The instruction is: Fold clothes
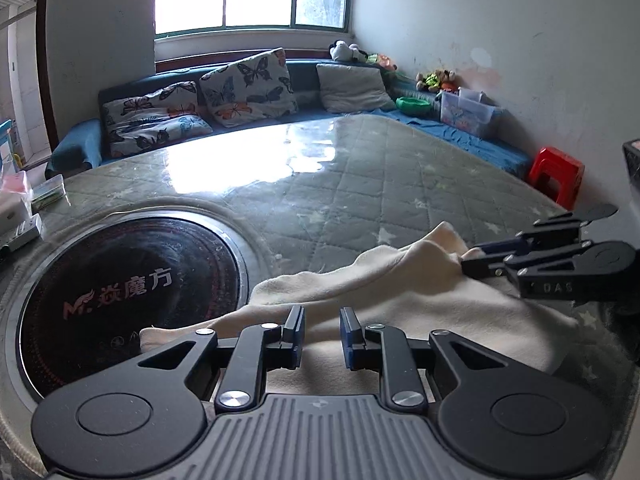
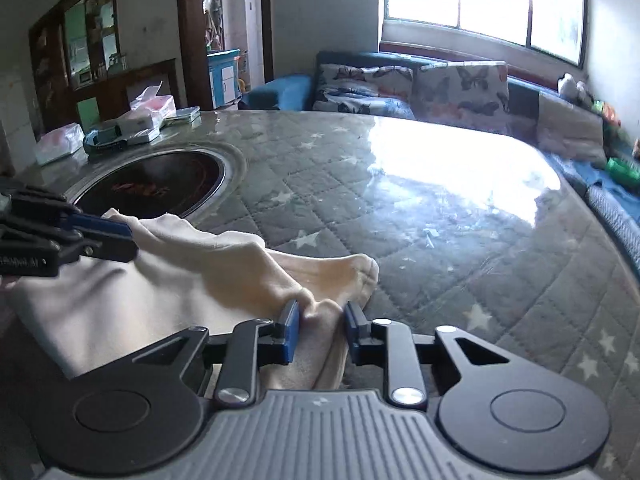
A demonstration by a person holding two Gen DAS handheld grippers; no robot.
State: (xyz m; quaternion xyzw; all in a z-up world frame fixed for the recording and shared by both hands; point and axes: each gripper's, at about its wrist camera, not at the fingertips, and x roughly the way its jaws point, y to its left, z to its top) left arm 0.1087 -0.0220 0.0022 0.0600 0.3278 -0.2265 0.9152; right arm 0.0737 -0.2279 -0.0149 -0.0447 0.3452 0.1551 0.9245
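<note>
A cream garment lies on the near part of the quilted green table cover; in the right wrist view it is bunched into folds. My left gripper has its jaws partly apart with a fold of the cream garment between them; in the right wrist view it looks closed on the cloth's far edge. My right gripper has a ridge of the garment pinched between its blue pads; in the left wrist view it grips the raised right corner.
A round black induction hob is set in the table to the left of the garment. Boxes and bags sit at the table's far left. A blue sofa with butterfly cushions and a red stool stand beyond the table.
</note>
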